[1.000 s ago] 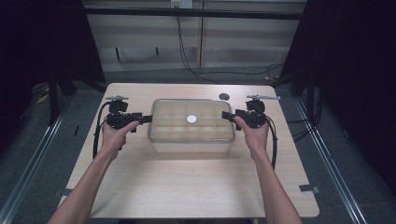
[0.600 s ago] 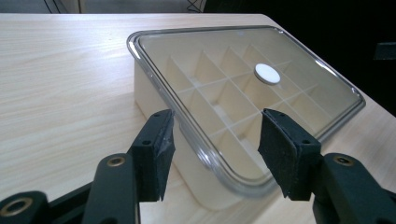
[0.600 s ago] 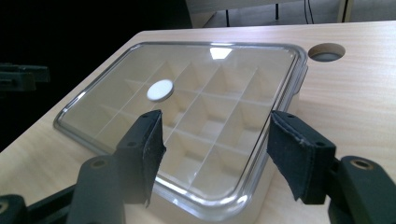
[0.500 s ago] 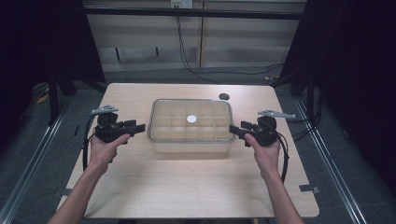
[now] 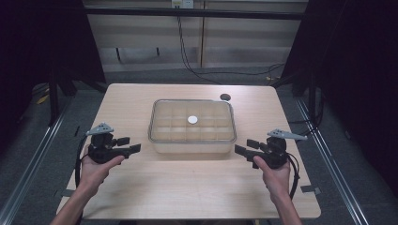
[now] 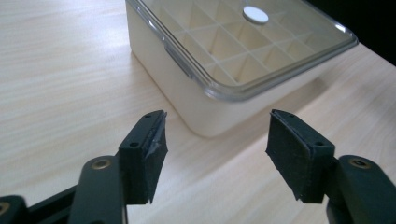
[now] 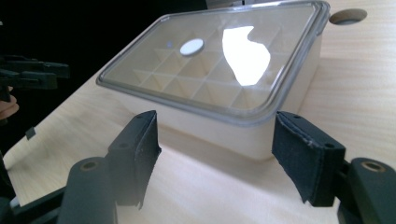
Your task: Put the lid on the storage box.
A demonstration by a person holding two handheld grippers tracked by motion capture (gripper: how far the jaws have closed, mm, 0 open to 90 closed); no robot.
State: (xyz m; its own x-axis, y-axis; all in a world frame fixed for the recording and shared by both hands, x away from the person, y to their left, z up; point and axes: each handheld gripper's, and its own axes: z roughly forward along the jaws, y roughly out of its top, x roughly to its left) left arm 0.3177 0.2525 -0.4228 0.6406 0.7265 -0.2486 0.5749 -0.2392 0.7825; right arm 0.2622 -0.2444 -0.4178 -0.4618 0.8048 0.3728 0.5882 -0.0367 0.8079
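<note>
The cream, clear-lidded compartment box [image 5: 192, 126] sat mid-table between the grippers, touching neither. The left gripper [image 5: 126, 145] and right gripper [image 5: 243, 147] were both spread, empty.

Box [image 5: 192, 126] between left gripper [image 5: 126, 145], right gripper [image 5: 244, 147]

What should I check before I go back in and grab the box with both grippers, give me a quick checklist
1. Left gripper open: ok, jaws spread wide in its own view.
2. Right gripper open: ok, jaws spread wide.
3. Both grippers free of the box: ok, each stands off beside a short end, table showing between.
4. Lid seated on the box: ok, its rim looks flush all round in both gripper views.
5. White disc on the lid fixed or loose: cannot tell.
6. Contents of the box: cannot tell fully; the divider cells seen through the lid look empty.
</note>
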